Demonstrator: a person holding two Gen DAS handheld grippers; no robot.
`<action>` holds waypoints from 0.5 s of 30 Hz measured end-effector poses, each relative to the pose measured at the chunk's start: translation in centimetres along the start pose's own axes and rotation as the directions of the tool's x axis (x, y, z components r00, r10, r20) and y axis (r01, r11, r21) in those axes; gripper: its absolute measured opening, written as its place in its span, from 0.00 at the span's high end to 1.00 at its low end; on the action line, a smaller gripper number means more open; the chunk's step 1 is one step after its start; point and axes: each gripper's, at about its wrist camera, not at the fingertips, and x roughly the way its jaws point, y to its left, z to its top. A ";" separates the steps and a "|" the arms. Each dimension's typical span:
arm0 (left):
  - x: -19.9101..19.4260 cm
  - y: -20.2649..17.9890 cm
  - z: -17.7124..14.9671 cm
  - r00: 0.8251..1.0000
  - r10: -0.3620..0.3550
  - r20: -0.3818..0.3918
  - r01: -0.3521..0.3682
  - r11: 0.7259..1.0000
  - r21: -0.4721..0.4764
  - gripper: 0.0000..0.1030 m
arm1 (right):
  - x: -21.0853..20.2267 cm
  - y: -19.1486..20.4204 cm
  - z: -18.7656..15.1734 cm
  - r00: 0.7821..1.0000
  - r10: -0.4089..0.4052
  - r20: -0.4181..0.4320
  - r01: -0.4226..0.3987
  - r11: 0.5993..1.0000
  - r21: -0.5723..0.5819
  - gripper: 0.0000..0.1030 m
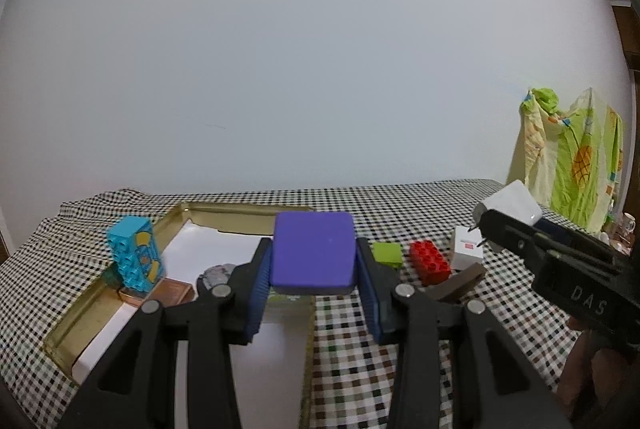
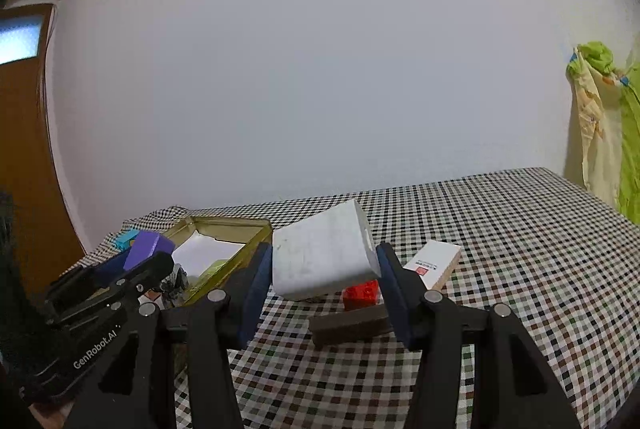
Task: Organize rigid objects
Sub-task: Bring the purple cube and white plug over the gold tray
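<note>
Gripping a purple rounded-edge rectangular block (image 1: 313, 252) by its two flat sides, the left gripper (image 1: 313, 289) holds it aloft over the shallow gold metal tray (image 1: 236, 215) on the checkered tablecloth (image 2: 500, 229). Jaws of the right gripper (image 2: 324, 293) clamp a white, smooth, rounded plastic box (image 2: 324, 257), tilted, above the red studded toy brick (image 2: 360, 294). Both pieces look stiff and light; the white one seems slippery, so broad flat faces suit the pads best.
</note>
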 end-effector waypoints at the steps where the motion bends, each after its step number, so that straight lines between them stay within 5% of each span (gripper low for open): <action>1: 0.0 0.2 0.0 1.000 0.004 0.001 -0.004 1.000 -0.001 0.62 | 0.0 0.2 -0.1 1.000 0.001 0.000 -0.001 1.000 -0.005 0.47; 15: -0.2 2.2 0.1 0.999 0.035 0.011 -0.034 0.999 -0.031 0.62 | 0.7 2.6 -0.3 1.000 0.022 0.006 -0.021 0.997 -0.068 0.47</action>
